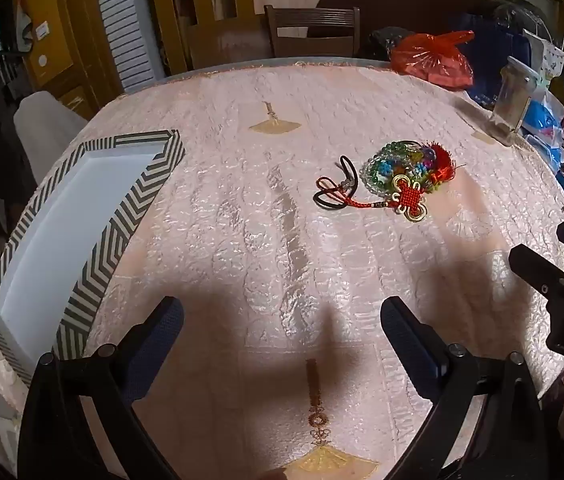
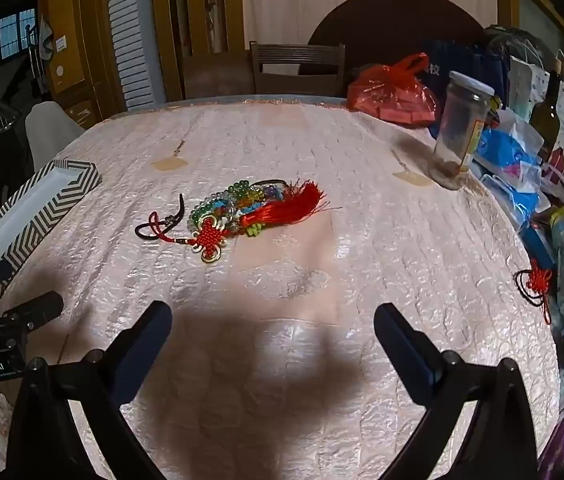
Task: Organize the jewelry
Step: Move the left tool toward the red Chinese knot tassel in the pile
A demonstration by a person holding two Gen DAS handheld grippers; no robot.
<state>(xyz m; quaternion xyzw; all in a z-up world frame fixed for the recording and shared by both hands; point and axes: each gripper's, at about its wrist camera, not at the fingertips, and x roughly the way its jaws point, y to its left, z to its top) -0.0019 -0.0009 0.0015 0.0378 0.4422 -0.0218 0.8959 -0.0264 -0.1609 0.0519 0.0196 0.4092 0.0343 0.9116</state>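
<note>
A heap of jewelry (image 1: 397, 176) (image 2: 242, 212) lies on the pink tablecloth: coloured bead strings, a red knot charm (image 1: 411, 200) (image 2: 210, 238) with a tassel, and a black cord. A striped tray (image 1: 82, 224) (image 2: 38, 208) with a white inside sits at the table's left edge. My left gripper (image 1: 282, 320) hovers open over bare cloth, short of the heap. My right gripper (image 2: 274, 324) is open too, nearer than the heap and to its right. Each gripper shows at the other view's edge (image 1: 553, 284) (image 2: 14, 320).
A glass jar (image 2: 461, 136), a red plastic bag (image 2: 393, 92) and a pile of packets and bags (image 2: 541, 168) crowd the table's right side. A second red knot charm (image 2: 537, 284) lies near the right edge. A chair (image 2: 297, 68) stands behind the table.
</note>
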